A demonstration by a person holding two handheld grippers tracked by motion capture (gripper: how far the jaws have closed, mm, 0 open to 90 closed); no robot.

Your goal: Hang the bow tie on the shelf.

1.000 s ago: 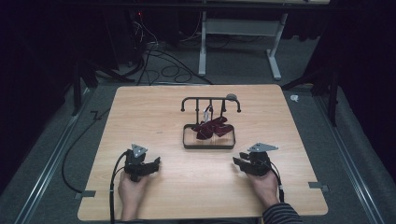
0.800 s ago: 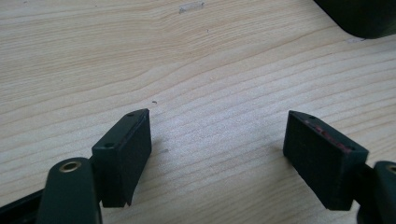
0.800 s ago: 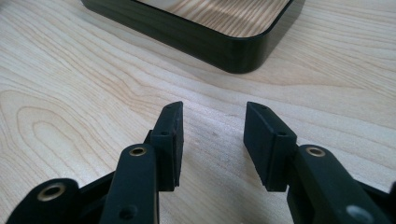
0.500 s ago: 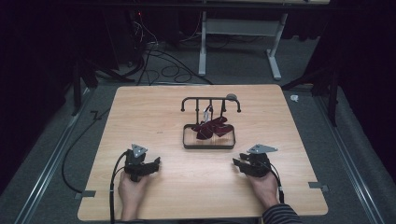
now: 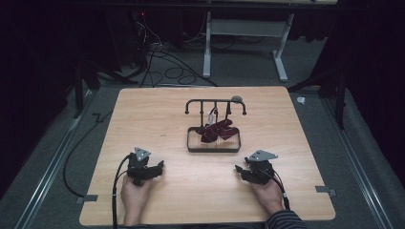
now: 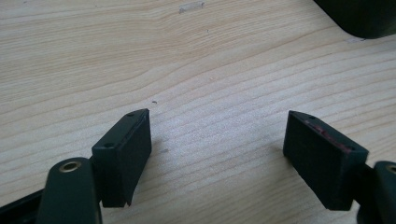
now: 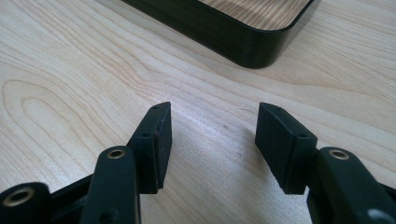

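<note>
Both claws are held low over the table (image 5: pixel 143 109), close to the near edge, each in a hand. Seen in the left gripper view, the left claw (image 6: pixel 217 154) has its jaws spread wide apart with nothing but bare wood between them; a dark corner of the tray (image 6: pixel 369 16) is glimpsed far off to its upper right. Seen in the right gripper view, the right claw (image 7: pixel 212 140) is likewise parted and empty, and the rounded black corner of the same tray (image 7: pixel 252 51) lies just ahead of its tips and slightly to the right.

From the high view, the left claw (image 5: pixel 155 168) and the right claw (image 5: pixel 239 171) are seen well apart, with the tray (image 5: pixel 213 149) ahead of the gap between them. Dark red cloth (image 5: pixel 217 131) is heaped in the tray beneath a black rack (image 5: pixel 216 102) standing at its far side.

Trouble is judged most likely at the first reach: the tray could be nudged and slid if its wall is struck by a jaw, and the limp cloth could be snagged on the rack or pinched in only one layer, so that it slips free when lifted
</note>
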